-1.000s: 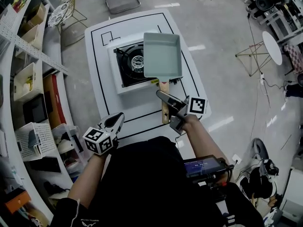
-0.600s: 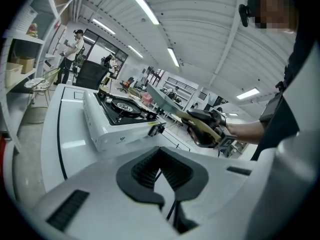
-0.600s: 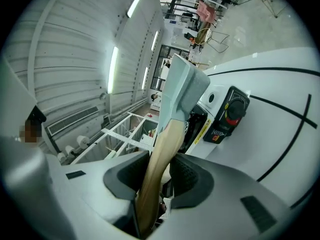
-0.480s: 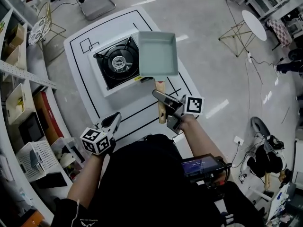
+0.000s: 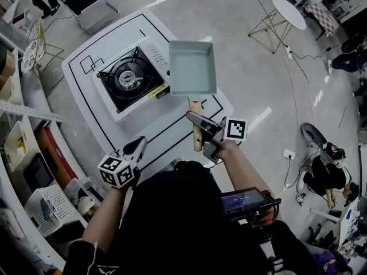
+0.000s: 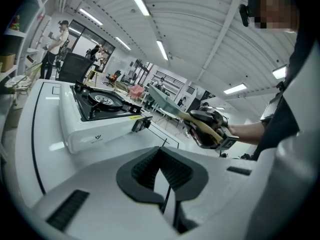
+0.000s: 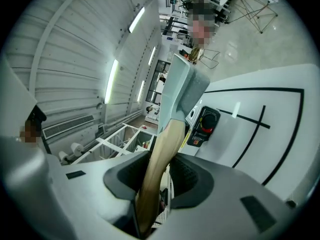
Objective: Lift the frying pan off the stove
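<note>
The right tongs (image 7: 160, 176) pinch the wooden handle (image 7: 156, 159) of the frying pan (image 5: 192, 67), their pads half spread around it (the wood fills the gap). The left tongs (image 6: 162, 171) are pressed together on nothing, low at 7 o'clock in the head view, by the near edge of the white surface (image 5: 92, 105). The pan, a pale green rectangle, runs its long axis from 6 to 12 o'clock, with the handle toward the person and the body away. It is off the stove (image 5: 129, 79), at the stove's 3 o'clock. The pan's body lies at 12 o'clock from the right tongs, and at 1 o'clock, well apart, from the left tongs.
</note>
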{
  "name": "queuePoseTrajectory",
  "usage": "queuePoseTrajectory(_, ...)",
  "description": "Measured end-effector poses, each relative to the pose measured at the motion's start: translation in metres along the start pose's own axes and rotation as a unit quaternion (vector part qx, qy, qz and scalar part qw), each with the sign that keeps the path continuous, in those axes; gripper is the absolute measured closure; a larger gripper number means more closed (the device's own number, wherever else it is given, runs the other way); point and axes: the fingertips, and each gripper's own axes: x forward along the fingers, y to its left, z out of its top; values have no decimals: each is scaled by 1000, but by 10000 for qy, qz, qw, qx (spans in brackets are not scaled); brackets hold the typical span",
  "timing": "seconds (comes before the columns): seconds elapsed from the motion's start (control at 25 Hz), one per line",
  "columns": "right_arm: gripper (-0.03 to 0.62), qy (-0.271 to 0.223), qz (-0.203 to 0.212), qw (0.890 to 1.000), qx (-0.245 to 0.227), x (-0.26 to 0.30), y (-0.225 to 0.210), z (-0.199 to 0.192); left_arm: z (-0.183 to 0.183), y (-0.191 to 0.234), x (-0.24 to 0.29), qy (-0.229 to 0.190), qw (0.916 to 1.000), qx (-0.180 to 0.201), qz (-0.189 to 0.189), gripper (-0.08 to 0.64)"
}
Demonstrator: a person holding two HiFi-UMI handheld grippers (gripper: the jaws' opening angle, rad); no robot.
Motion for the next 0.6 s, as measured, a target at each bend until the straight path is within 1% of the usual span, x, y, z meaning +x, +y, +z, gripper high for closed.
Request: queuePoseTrajectory(0.6, 447, -720, -256, 9971, -50, -56, -1, 0, 1, -26, 24, 267, 9976, 333, -543, 552)
